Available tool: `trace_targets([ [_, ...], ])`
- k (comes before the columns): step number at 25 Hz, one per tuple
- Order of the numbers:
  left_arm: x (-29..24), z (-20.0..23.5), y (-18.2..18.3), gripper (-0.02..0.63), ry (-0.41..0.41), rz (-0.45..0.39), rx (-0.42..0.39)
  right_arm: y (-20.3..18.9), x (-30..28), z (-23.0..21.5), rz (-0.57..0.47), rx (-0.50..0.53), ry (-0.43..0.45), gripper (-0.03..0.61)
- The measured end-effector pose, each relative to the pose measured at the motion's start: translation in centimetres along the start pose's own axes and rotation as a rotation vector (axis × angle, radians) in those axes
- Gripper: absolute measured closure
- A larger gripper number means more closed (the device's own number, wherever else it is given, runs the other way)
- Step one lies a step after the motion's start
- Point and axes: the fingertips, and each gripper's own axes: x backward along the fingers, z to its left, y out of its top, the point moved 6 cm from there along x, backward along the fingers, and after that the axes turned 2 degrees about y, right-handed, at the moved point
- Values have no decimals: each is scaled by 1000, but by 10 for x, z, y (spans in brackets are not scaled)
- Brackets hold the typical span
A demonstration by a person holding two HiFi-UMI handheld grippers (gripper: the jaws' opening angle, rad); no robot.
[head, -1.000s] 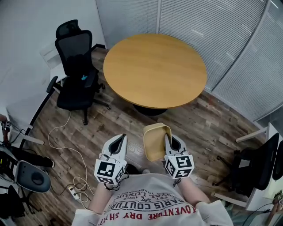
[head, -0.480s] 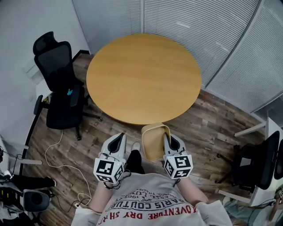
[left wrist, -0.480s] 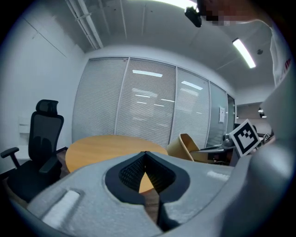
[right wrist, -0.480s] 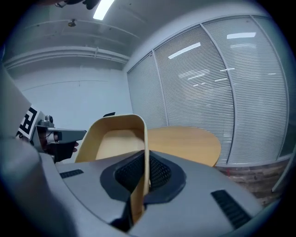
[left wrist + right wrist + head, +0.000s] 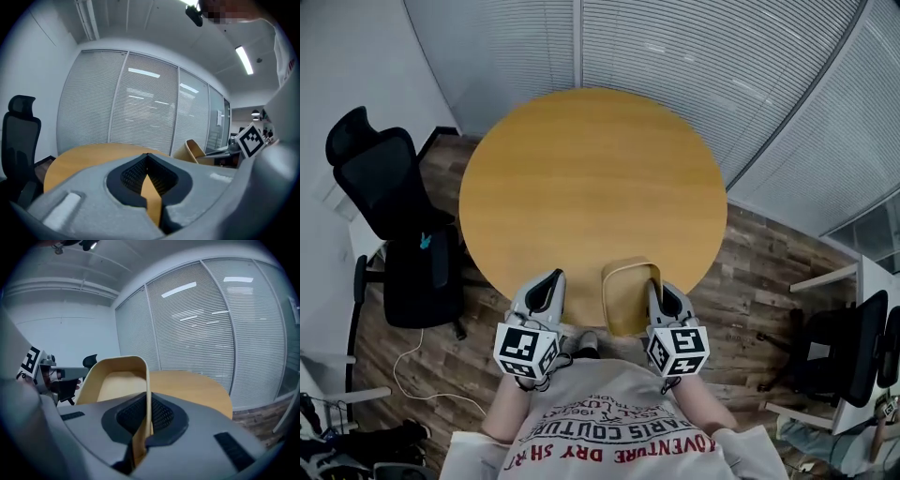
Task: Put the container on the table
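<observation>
Because the right gripper (image 5: 655,289) clamps the right wall of the tan container (image 5: 623,300), it hangs above the near edge of the round table (image 5: 581,187), long axis pointing tableward, with the left gripper (image 5: 547,286) (jaws together, empty) alongside.

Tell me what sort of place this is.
Probably an office meeting room: a round wooden table, black office chairs on a wood floor, and window walls covered by blinds.

Left hand-held gripper (image 5: 550,281) with jaws together, right hand-held gripper (image 5: 655,289) beside it, clamped on the container (image 5: 624,300) rim
</observation>
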Motion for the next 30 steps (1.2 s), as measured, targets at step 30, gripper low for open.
trace_targets([
  [30,-154,55,-19,617,-40,85,82,-61,-210,-78,421,-60,10,566],
])
